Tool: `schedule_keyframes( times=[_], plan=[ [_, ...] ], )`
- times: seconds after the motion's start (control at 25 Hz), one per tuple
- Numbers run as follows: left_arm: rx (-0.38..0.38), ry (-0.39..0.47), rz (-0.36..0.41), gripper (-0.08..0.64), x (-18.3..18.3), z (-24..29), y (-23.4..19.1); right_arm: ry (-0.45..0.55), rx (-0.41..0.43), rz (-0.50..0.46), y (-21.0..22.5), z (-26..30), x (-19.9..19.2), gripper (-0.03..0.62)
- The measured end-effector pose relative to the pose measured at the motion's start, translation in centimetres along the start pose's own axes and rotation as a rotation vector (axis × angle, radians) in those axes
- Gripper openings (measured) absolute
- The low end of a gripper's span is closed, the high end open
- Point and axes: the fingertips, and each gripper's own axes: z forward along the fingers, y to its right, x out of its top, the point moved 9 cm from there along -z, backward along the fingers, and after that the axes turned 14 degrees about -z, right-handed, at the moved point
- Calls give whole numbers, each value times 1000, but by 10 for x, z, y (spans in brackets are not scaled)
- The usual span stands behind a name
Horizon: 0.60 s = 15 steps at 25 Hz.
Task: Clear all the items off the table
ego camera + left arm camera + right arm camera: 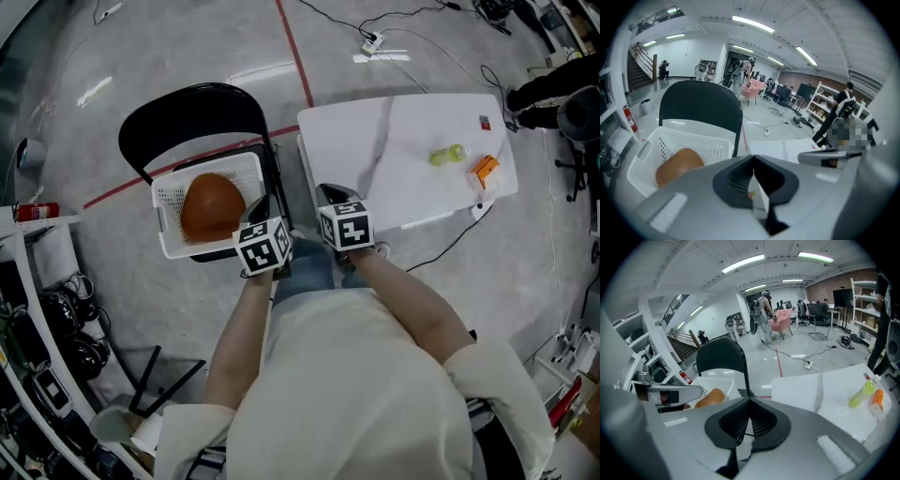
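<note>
**Grey hall floor, two bits left on the table, both grippers shut on nothing**

Big open hall: shiny grey floor (169,47) with red tape lines (292,47) across it, a power strip (373,41) with cables trailing off, strip lights (743,263) overhead and a staircase (641,72) at the back. A fire extinguisher (36,212) sits by the shelving on the left.

The white marble-look table (375,131) is mostly bare. What's on it is bunched near its right end. The yellow-green bottle (447,155) lies on its side, with its long axis running roughly left-right in the head view. I can't tell which end is the cap. The orange carton (484,171) is just beside it, closer to the table's right edge and turned a bit diagonal. There's also a tiny reddish thing (484,123) further back, too small to make out.

Left of the table stands a black folding chair (192,108) with a white perforated basket (170,200) on the seat. A brown rounded lump (212,207) lies inside the basket.

The left gripper (752,157) has its jaws pressed together with nothing between them, and it's up by the basket's near right corner. The right gripper (749,401) is the same, clamped closed and empty, at the table's near left corner. The two are held side by side over the person's knees, well apart from the bottle and carton.
</note>
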Motion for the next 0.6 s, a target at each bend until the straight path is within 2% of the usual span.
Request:
schedule_keyframes(
  times=[0.2,0.6],
  plan=[
    [-43,-12,54,9,-14,6,48,20,-31,49,38,-30,-22,0],
    [-107,-21,84,9,-61,9,156,59,-82,78,119,-102,-69,0]
  ],
)
